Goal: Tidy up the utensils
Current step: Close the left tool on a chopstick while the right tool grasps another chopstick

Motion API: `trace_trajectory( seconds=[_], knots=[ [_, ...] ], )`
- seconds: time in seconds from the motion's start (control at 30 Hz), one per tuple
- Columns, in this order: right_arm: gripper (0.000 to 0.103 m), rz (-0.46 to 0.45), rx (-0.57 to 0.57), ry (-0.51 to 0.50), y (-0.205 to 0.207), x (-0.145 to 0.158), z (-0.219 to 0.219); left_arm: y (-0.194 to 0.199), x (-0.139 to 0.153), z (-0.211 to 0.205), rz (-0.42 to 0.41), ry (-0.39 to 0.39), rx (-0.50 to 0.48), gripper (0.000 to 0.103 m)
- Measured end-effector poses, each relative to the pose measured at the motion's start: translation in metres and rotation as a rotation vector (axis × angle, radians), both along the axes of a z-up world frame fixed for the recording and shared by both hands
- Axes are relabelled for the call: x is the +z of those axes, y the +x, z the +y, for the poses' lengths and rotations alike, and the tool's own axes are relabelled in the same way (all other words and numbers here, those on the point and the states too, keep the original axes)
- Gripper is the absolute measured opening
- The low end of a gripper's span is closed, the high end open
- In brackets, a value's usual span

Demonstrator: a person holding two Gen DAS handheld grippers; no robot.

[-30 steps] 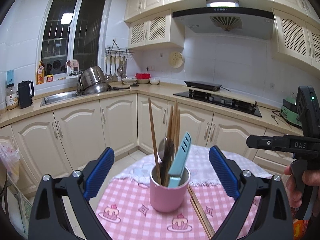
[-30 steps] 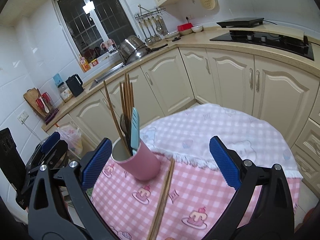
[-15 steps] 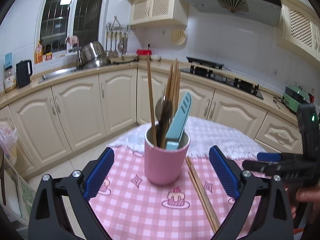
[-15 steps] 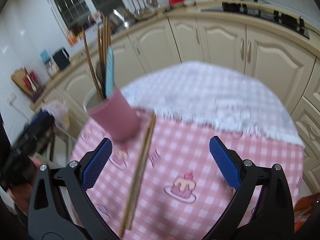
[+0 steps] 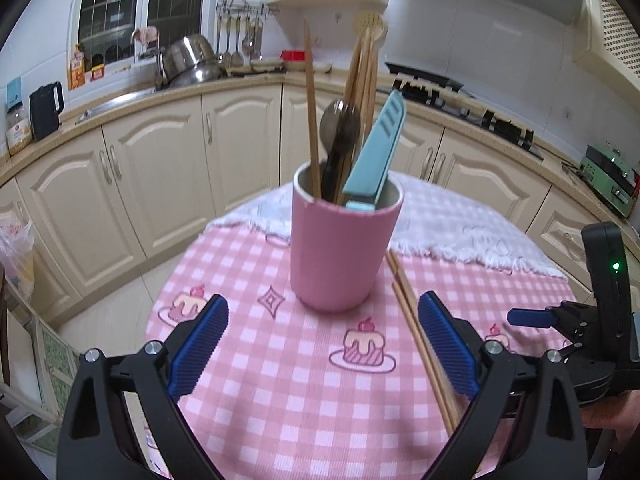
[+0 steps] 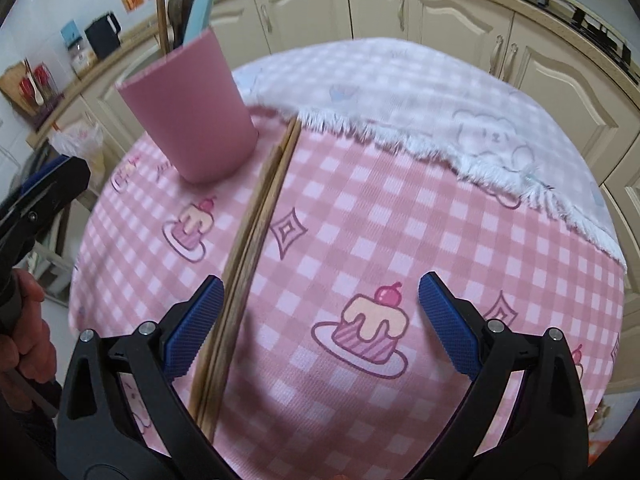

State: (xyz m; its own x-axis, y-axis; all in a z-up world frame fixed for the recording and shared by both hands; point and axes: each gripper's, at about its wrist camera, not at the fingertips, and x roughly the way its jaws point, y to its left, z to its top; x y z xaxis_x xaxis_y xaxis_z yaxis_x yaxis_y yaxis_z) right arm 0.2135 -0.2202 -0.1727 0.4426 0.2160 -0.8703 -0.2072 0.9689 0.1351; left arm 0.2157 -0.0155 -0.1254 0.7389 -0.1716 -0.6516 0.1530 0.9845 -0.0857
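A pink cup (image 5: 343, 248) stands on the pink checked tablecloth (image 5: 280, 380). It holds several wooden chopsticks (image 5: 311, 120), a dark spoon (image 5: 339, 128) and a light-blue knife (image 5: 378, 148). A pair of wooden chopsticks (image 5: 420, 344) lies flat on the cloth right of the cup; it also shows in the right wrist view (image 6: 252, 248). My left gripper (image 5: 322, 344) is open and empty, in front of the cup. My right gripper (image 6: 318, 324) is open and empty, low over the cloth, its left finger beside the lying chopsticks. The cup shows at upper left in that view (image 6: 192, 112).
The round table's far half carries a white checked cloth (image 6: 420, 80). Cream kitchen cabinets (image 5: 140, 184) and a counter with a sink and a hob curve behind the table. The right gripper shows at the right edge of the left wrist view (image 5: 560, 320).
Both grippers have come lower and closer to the table. The right gripper has tilted down over the lying chopsticks. Both stay open.
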Motion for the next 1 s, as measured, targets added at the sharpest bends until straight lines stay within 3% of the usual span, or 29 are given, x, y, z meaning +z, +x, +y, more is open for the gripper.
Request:
trace_trajectory(
  seconds=[0.43, 1.0],
  knots=[
    [0.096, 0.007, 0.016, -0.156, 0.004, -0.008, 0.023, 0.004, -0.024, 0.006, 0.079, -0.016, 0.012, 0.094],
    [0.097, 0.039, 0.034, -0.174, 0.001, -0.014, 0.018, 0.004, -0.038, -0.005, 0.117, -0.007, -0.026, 0.094]
  ],
)
